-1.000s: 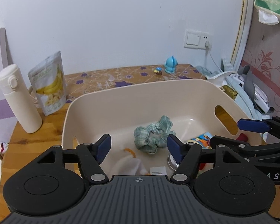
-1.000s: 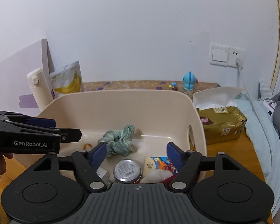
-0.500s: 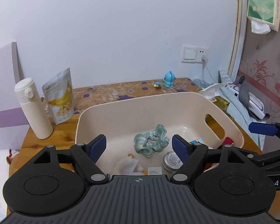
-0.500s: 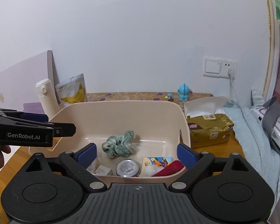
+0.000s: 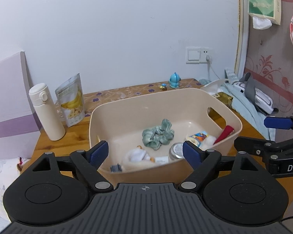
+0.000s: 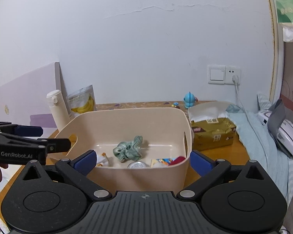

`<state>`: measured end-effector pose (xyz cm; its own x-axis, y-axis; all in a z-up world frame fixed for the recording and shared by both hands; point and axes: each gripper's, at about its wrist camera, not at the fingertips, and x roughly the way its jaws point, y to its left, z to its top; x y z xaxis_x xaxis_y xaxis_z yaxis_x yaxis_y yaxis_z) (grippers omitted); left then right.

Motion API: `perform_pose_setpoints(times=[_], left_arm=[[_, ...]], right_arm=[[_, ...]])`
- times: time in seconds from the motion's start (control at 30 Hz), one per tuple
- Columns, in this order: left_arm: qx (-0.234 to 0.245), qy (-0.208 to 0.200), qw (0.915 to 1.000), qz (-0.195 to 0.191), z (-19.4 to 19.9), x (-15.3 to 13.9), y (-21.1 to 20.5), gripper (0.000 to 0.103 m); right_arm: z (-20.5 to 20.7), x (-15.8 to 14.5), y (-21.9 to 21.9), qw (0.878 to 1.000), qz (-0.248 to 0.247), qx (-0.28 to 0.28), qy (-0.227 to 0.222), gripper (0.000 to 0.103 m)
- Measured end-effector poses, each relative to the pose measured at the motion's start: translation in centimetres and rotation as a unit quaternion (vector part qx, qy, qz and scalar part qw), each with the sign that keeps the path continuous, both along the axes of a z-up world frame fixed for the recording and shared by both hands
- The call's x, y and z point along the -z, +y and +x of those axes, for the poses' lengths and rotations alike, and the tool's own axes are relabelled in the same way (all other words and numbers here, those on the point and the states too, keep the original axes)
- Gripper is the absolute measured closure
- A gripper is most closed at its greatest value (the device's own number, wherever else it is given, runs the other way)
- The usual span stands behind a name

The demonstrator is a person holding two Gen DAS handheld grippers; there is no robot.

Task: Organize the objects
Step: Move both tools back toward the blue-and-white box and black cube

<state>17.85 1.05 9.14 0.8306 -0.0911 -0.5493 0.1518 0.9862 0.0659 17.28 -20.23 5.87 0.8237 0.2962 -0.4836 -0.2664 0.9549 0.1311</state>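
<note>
Wooden table (image 5: 48, 146) bears beige bin (image 5: 138, 103) of oddments; both tools opening, empty

A home bedroom is shown: a small wooden table (image 5: 54, 144) is set against a white wall, with a wall switch and socket (image 5: 198, 55) above it, patterned wallpaper (image 5: 269, 74) and bedding (image 6: 263, 142) beside it.

The right gripper (image 6: 143, 160) is opening, nothing between its jaws, before the bin (image 6: 138, 177). Inside lie a scrunchie (image 6: 129, 149) and a tin (image 6: 137, 165). The left gripper (image 6: 54, 139) enters from the left.
</note>
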Motion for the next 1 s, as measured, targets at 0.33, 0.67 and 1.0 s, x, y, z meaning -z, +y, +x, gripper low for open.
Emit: perform_pose_setpoints(times=[0.33,0.67,1.0], left_arm=[[0.000,0.020,0.9998,0.005,-2.4,2.1,0.4,0.018],[0.001,0.029,0.9995,0.012,-4.6,3.8,0.4,0.018],[-0.004,0.061,0.9981,0.004,-4.7,6.3,0.5,0.018]], right_arm=[[-2.1,1.2,0.1,1.000,-0.019,-0.002,0.013,0.000],[-3.5,3.3,-0.2,0.999,-0.028,0.002,0.032,0.000],[-4.2,5.9,0.3,0.997,-0.048,-0.007,0.060,0.000]])
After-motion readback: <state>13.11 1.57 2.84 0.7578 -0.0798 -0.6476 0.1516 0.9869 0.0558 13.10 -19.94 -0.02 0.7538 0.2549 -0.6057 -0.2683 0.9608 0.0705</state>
